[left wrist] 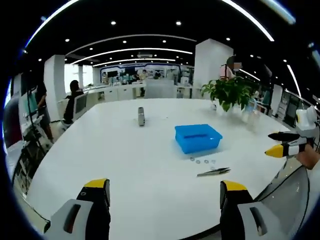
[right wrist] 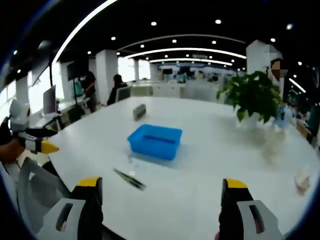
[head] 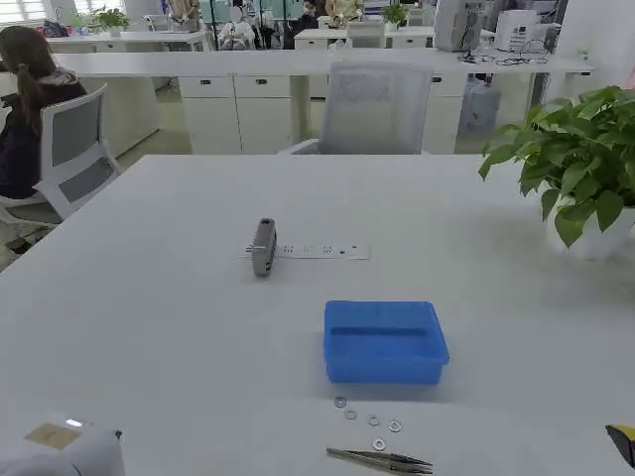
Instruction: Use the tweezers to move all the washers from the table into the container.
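Several small metal washers [head: 373, 420] lie on the white table [head: 149, 297] just in front of a blue container [head: 385, 342]. Slim metal tweezers [head: 380, 458] rest on the table nearer me than the washers, untouched. My left gripper [left wrist: 165, 186] is open and holds nothing; it hovers at the table's near left edge, well away from the tweezers [left wrist: 213, 172]. My right gripper [right wrist: 161, 184] is open too, off the table's right side, with the tweezers [right wrist: 129, 179] and the container [right wrist: 155, 141] ahead of it.
A grey block [head: 263, 246] sits on a white label strip mid-table. A potted plant [head: 585, 164] stands at the right edge. An office chair [head: 372, 104] is behind the table, and a person [head: 25, 109] sits at far left.
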Tool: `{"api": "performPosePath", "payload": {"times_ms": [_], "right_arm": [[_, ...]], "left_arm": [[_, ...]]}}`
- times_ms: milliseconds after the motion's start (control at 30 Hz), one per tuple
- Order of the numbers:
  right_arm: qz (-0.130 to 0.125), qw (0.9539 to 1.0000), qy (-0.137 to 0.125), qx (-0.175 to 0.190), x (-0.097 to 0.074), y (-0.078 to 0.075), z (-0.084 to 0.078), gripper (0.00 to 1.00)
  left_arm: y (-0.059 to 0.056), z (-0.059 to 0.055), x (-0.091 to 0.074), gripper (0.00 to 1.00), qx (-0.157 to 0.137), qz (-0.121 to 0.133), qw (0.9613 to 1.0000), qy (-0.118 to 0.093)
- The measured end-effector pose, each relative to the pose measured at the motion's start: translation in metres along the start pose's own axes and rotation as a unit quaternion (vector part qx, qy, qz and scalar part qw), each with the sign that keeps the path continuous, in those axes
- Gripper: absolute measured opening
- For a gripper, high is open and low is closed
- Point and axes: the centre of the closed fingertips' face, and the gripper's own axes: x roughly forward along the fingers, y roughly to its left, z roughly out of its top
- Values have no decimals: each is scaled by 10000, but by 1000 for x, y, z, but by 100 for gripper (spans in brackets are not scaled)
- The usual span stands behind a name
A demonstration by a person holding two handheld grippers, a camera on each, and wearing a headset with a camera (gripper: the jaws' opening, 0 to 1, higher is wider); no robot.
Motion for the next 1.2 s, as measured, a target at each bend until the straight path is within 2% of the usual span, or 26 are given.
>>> {"api": "performPosePath", "payload": {"times_ms": [667,1200], "right_arm": [[4,10000,41,-65,0,1,-1,97],[-4,9998,105,-154,1,3,-3,96]], "left_arm": [[3,-1,-1,91,28,16,10000,22],[0,0,0,90,96,-33,9999,53]]}}
